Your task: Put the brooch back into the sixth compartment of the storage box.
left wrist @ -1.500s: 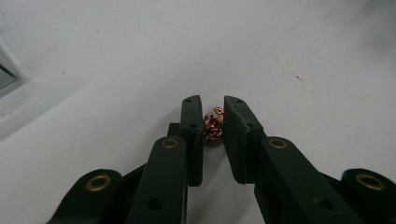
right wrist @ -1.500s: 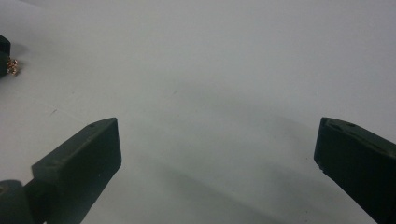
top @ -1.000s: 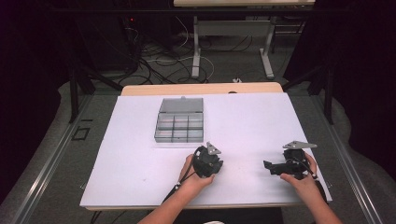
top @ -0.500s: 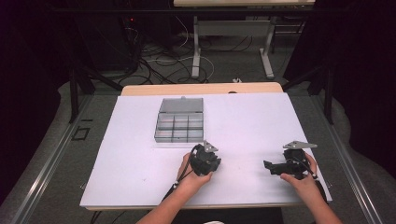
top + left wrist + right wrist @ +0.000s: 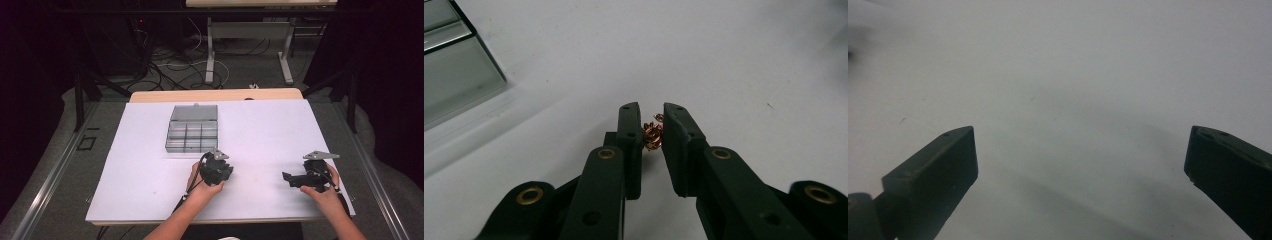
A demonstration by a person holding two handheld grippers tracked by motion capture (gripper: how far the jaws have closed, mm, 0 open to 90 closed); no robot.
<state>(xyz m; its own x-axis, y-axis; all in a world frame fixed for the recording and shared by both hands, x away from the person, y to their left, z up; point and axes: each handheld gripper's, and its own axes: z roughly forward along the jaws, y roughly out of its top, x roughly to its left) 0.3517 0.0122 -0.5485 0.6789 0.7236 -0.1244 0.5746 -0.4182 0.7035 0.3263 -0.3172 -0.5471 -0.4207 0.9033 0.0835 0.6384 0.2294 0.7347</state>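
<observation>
My left gripper is shut on a small copper-coloured, curly metal piece with a pink spot, pinched between its pads just over the white table top. In the high view the left gripper sits in a hand just in front of the grey compartment box. My right gripper rests low at the table's right front with its jaws pointing left. Its jaws stand wide open with nothing between them.
The compartment box has its lid folded back and several empty-looking cells; its corner shows at the upper left of the left gripper view. The white table top lies between the hands. Cables and table legs are on the floor behind.
The left gripper has drifted slightly left toward the box, still holding the small piece. The right gripper has not moved.
</observation>
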